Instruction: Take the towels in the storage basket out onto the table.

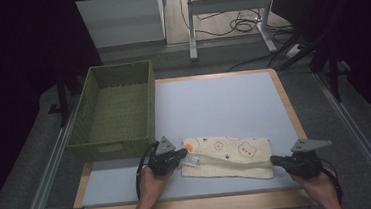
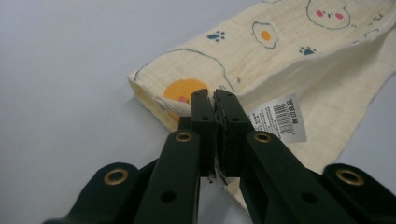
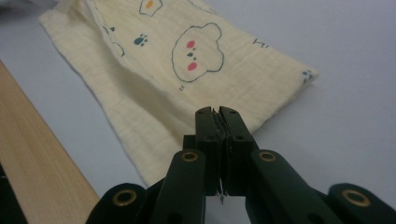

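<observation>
Clearly the work concerns the cream cloth with printed bears and eggs, which lies on the near part of the grey table, partly folded so that one layer is laid over another. It stretches between the two tools, and this seems to be the reason for the hold: each tool takes one end, so the cloth can be folded evenly or lifted without sagging. The left gripper has its jaws pressed together on the left edge of the cloth, just beside the white label sewn there; a thin bit of fabric shows between the jaws. The right gripper is also pressed together, pinching the near right edge, with fabric caught between its jaws. Both hands come in from the near side, the cloth lying in front of them. Beyond the left hand stands a green woven basket, empty, probably the place for the cloth.
</observation>
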